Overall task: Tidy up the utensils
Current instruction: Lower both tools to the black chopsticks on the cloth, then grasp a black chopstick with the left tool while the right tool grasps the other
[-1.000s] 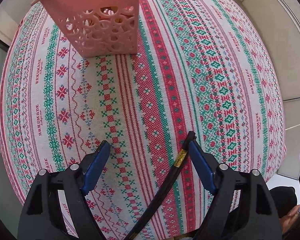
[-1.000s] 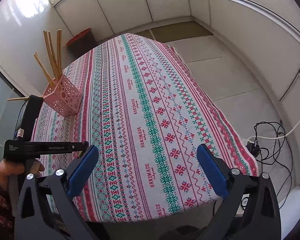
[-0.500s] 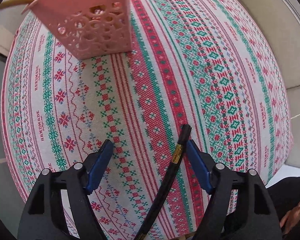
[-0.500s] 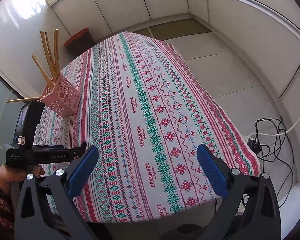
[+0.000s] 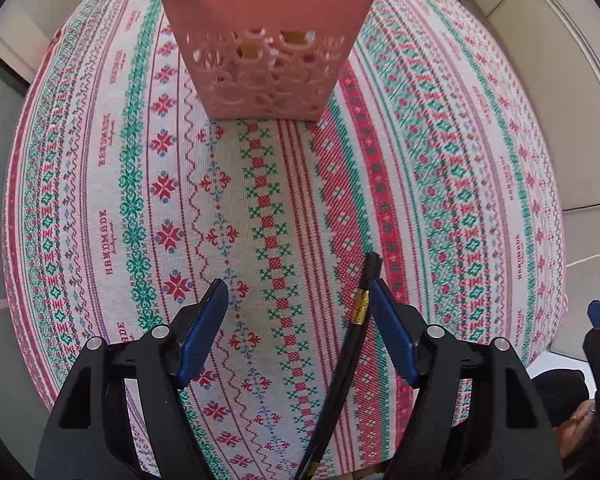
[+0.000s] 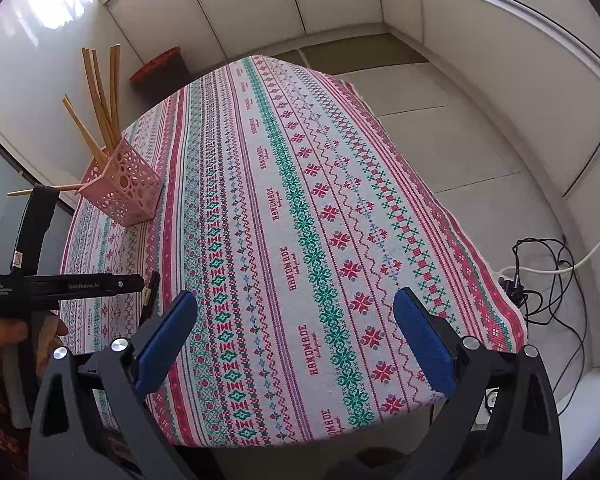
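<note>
A pink perforated utensil basket (image 5: 266, 46) stands on the patterned tablecloth (image 5: 440, 184), with several wooden chopsticks (image 6: 100, 100) upright in it. It also shows in the right wrist view (image 6: 124, 188). A black chopstick with a gold band (image 5: 356, 328) lies on the cloth between the fingers of my left gripper (image 5: 300, 300), close to the right finger. The left gripper is open. My right gripper (image 6: 296, 316) is open and empty above the near table edge. The left gripper body (image 6: 32, 280) shows at the right wrist view's left.
The table's right edge (image 6: 480, 256) drops to a tiled floor with cables and a power strip (image 6: 540, 268). White cabinets (image 6: 260, 8) line the far wall. A red bin (image 6: 160, 66) stands behind the table.
My left gripper has moved forward toward the pink basket, which now looks larger and nearer. The black chopstick stays between its fingers. The right gripper has barely moved.
</note>
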`<state>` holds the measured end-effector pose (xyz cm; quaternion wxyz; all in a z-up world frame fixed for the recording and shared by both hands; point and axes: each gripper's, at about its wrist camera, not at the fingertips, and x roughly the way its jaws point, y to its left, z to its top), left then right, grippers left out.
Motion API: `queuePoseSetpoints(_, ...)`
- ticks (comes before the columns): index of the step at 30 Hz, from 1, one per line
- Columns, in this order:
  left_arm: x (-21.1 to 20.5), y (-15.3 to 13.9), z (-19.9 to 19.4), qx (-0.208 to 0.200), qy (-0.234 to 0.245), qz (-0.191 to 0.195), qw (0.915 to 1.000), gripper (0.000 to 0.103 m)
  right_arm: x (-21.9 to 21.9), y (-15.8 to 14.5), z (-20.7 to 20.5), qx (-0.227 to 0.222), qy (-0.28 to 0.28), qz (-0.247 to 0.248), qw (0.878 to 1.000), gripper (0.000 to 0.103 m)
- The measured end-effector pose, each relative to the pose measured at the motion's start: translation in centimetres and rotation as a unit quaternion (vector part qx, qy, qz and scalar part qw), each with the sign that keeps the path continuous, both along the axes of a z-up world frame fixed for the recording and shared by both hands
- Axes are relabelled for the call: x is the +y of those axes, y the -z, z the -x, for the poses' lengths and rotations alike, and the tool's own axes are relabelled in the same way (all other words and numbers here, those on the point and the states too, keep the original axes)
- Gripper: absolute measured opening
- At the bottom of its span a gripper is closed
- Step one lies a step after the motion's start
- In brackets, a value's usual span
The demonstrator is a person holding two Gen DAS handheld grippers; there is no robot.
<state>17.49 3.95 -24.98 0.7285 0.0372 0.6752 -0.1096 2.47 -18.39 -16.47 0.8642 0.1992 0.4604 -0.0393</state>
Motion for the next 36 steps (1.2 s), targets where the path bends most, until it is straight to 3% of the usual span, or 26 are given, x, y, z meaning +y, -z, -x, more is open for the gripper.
queuePoseSetpoints(4, -0.2, 0.8, -0.2, -0.001, 0.014, -0.009, 0.9999, 0.076, -0.1, 0.0, -0.1, 0.001, 0.002, -0.004, 1.0, 0.096)
queuePoseSetpoints(9, -1.4, 0.4, 0.0, -0.005, 0.024, -0.006, 0.9997, 0.07, 0.1, 0.0, 0.0, 0.004, 0.003, -0.011, 1.0, 0.096)
queuePoseSetpoints(18, -2.4, 0.1, 1.2, -0.004, 0.045, -0.019, 0.9988, 0.073, 1.4, -0.3, -0.1, 0.005, -0.004, 0.005, 1.0, 0.096)
queuePoseSetpoints(22, -3.7, 0.5, 2.0, -0.025, 0.077, -0.062, 0.9947, 0.058, 2.2, -0.5, -0.3, 0.015, -0.005, 0.023, 1.0, 0.096)
queuePoseSetpoints(23, -3.7, 0.2, 2.0, -0.029, 0.082, -0.059, 0.9945, 0.051, 2.4, -0.5, -0.3, 0.022, -0.002, 0.026, 0.999, 0.096)
queuePoseSetpoints(25, -4.4, -0.3, 2.0, -0.033, 0.078, -0.055, 0.9949, 0.023, 2.8, -0.6, -0.5, 0.037, 0.014, 0.028, 0.999, 0.096)
queuePoseSetpoints(27, -3.0, -0.6, 1.7, -0.035, 0.06, -0.04, 0.9968, 0.009, 3.3, -0.7, -0.9, 0.051, 0.021, 0.02, 0.998, 0.096)
queuePoseSetpoints(32, -0.2, -1.7, 2.2, -0.04, 0.042, -0.007, 0.9983, 0.006, 6.8, -0.6, -3.1, 0.077, 0.013, 0.052, 0.996, 0.096)
queuePoseSetpoints(36, 2.3, -4.9, 3.2, -0.074, 0.029, 0.019, 0.9966, 0.006, 10.4, 0.4, -5.8, 0.099, -0.021, 0.047, 0.994, 0.096)
